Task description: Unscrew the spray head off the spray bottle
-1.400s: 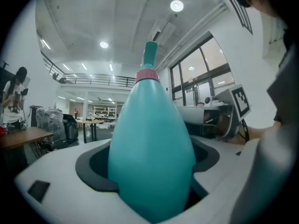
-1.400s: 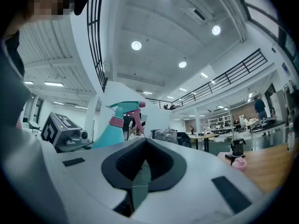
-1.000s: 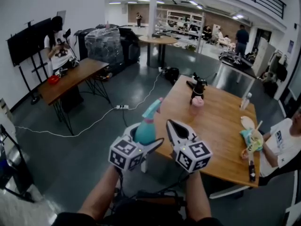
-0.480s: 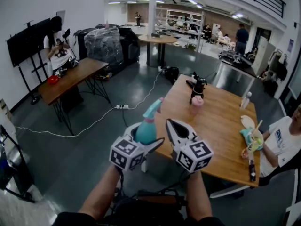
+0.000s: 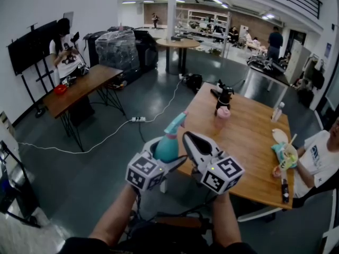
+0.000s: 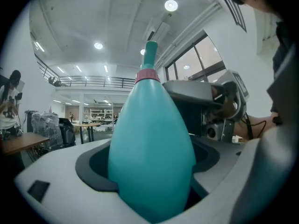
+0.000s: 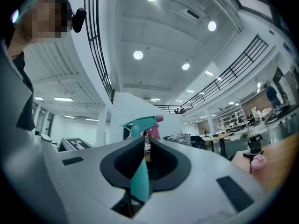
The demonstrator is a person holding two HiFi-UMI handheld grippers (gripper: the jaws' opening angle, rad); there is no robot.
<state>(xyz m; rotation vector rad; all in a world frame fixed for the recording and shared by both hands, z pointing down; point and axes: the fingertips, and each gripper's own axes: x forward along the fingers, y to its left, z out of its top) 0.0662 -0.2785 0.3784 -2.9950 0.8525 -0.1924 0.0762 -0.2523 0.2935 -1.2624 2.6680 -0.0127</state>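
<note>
While the left hand-held gripper (image 5: pixel 167 151) clamps its jaws around the belly of the teal spray bottle (image 6: pixel 152 139), holding it in the air just off the near edge of the table (image 5: pixel 249 157), the right hand-held gripper (image 7: pixel 145 148) sits close beside it. Its jaws are pressed almost together, leaving only a slit through which teal shows, and I judge it grips nothing. Its tips lie near the neck, below the spray head (image 7: pixel 142 121), which is seated on the bottle above the pink collar (image 6: pixel 147 74). The step in hand looks like the approach to a twist, with nothing unscrewed yet. The next move calls for the right jaws to spread, close on the collar or head, and turn it while the left keeps the body from spinning. Against a second ago, the right one has lifted slightly and rolled, its marker cube (image 5: pixel 222 174) tilted further. Its jaws have just parted a crack with nothing pinched, and the left one sits where it was.
</note>
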